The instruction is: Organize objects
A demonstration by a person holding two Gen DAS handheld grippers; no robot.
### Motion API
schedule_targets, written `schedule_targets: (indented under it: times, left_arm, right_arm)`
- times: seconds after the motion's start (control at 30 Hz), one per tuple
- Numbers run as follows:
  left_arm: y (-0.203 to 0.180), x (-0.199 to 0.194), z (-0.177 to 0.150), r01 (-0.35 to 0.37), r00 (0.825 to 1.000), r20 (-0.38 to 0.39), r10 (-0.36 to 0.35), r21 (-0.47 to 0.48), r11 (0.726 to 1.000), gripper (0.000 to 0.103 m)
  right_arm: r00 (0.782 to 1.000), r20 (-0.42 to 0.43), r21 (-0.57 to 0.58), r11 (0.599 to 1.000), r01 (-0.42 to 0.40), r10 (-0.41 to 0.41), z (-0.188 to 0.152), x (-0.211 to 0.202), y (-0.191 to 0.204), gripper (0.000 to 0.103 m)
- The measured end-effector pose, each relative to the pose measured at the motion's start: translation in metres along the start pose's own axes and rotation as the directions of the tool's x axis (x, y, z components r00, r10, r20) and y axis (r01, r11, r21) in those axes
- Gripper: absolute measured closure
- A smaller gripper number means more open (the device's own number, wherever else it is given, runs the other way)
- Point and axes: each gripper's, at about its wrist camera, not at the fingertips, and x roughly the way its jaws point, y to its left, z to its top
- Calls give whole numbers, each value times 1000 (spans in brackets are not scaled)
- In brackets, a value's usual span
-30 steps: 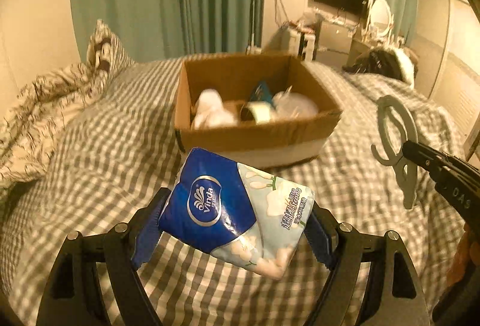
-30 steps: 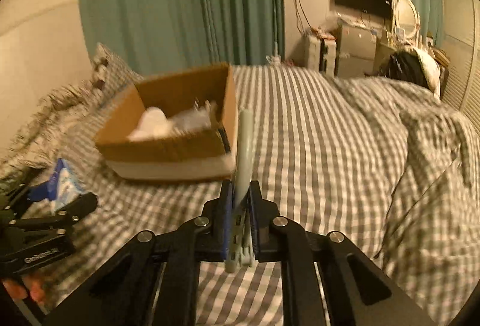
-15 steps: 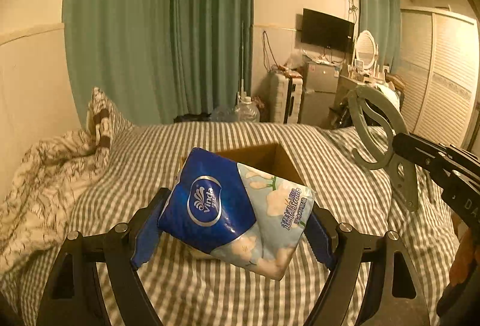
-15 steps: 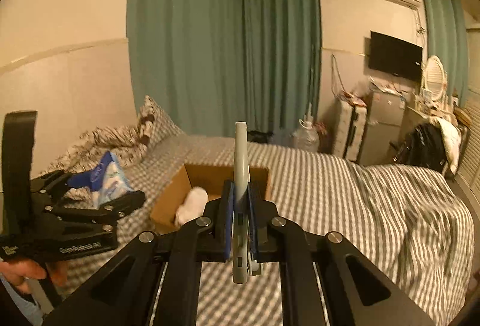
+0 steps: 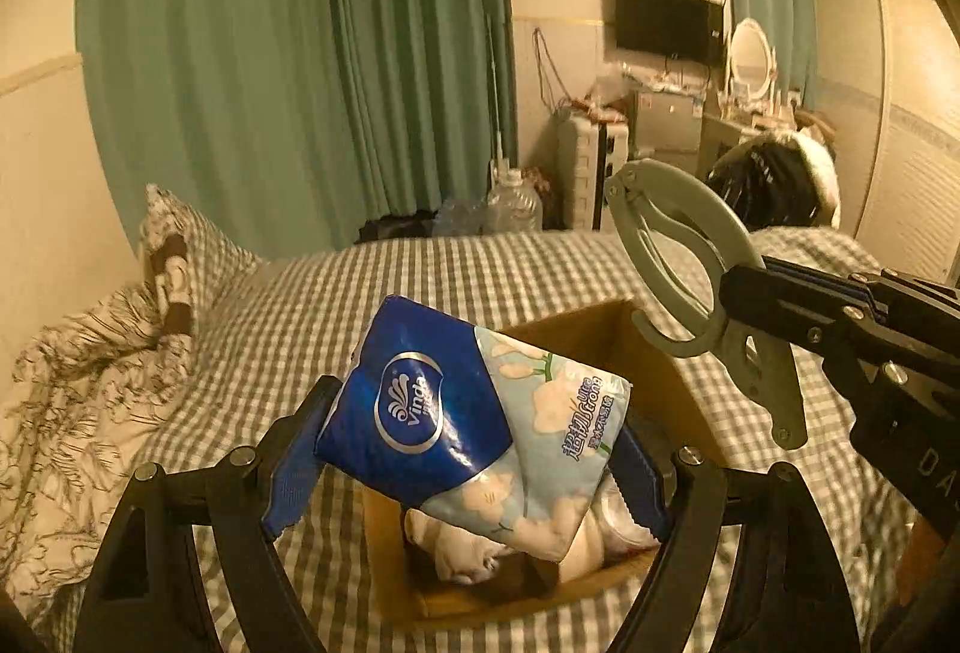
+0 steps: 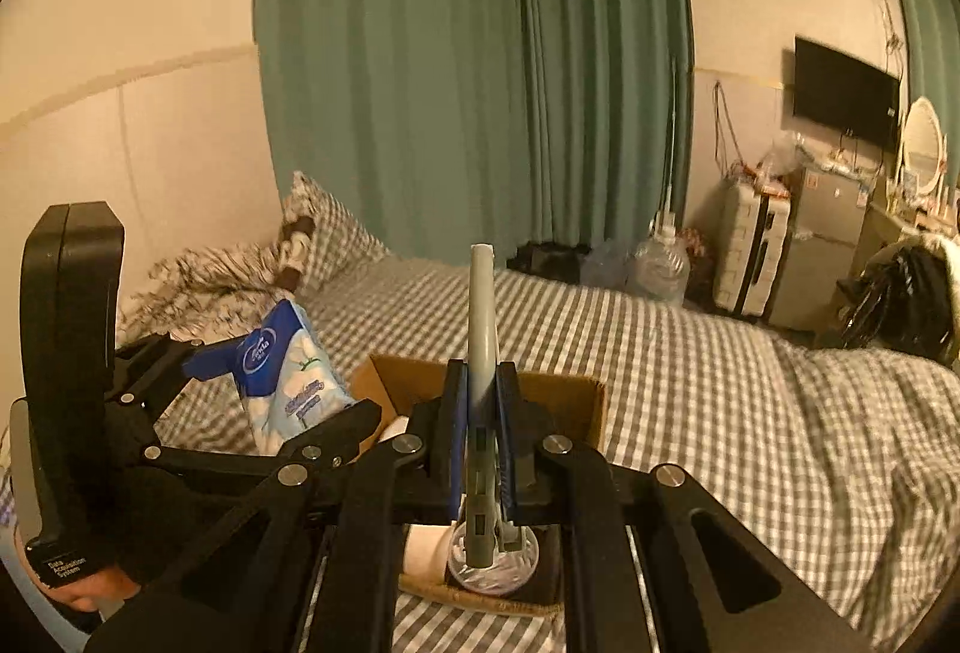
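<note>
left hand-held gripper (image 5: 468, 473) grips tissue pack (image 5: 474, 431) | right hand-held gripper (image 6: 480, 437) grips clip (image 6: 482, 353) | cardboard box (image 5: 654, 353) beneath

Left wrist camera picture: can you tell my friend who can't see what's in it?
The left gripper holds a blue tissue pack above an open cardboard box on a checked bed. At right, the right gripper pinches a big grey clip.

Blue tissue pack (image 5: 474, 419) and grey clip (image 5: 690, 287) held above open cardboard box (image 5: 672, 371).
</note>
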Motion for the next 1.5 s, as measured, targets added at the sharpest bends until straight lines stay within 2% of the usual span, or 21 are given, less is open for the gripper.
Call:
schedule_targets:
  times: [0.23,0.4,0.5,0.53,0.57,0.63,0.7,0.8,0.97,1.03,1.23,1.33,1.5]
  left_arm:
    - [4,62,-22,4,995,-102,-4,-4,1000,19]
    - [7,77,-28,-7,993,-114,5,-12,1000,18]
    - [10,77,-28,32,992,-123,-37,-49,998,12]
    - [11,77,-26,30,991,-125,-36,-54,998,4]
    - [11,75,-25,7,992,-123,-14,-55,998,0]
    - [9,68,-21,-27,994,-108,22,-44,999,0]
    - [6,56,-16,-21,995,-99,17,-32,999,0]
    - [3,28,-5,-18,998,-59,16,-32,999,0]
    - [-2,-33,20,-25,1000,18,25,-40,999,0]
    - [-5,-60,30,-25,998,56,27,-42,999,0]
    - [-13,-148,52,-23,984,174,28,-32,999,0]
    - [-14,-181,50,-42,977,208,53,-53,998,0]
    - [-13,-227,33,-94,955,275,106,-55,994,0]
  right_arm:
    - [994,-103,71,997,-28,36,-21,68,-24,95]
    - [989,-134,107,993,-49,64,-32,87,-32,95]
    - [988,-137,134,990,-50,68,-32,89,-38,94]
    - [988,-136,147,988,-51,71,-32,88,-41,94]
    - [989,-131,164,985,-46,68,-30,84,-44,94]
    - [992,-114,180,983,-34,55,-25,72,-47,94]
    - [994,-96,189,981,-31,50,-17,56,-50,90]
    - [998,-64,178,984,-16,27,-3,29,-49,66]
    - [1000,1,127,992,26,-26,22,-37,-34,61]
    - [999,29,113,993,41,-44,30,-63,-28,50]
    - [986,119,69,992,105,-113,53,-146,-10,29]
    - [978,162,67,990,124,-133,53,-178,-3,14]
    - [963,225,46,989,141,-148,45,-228,6,1]
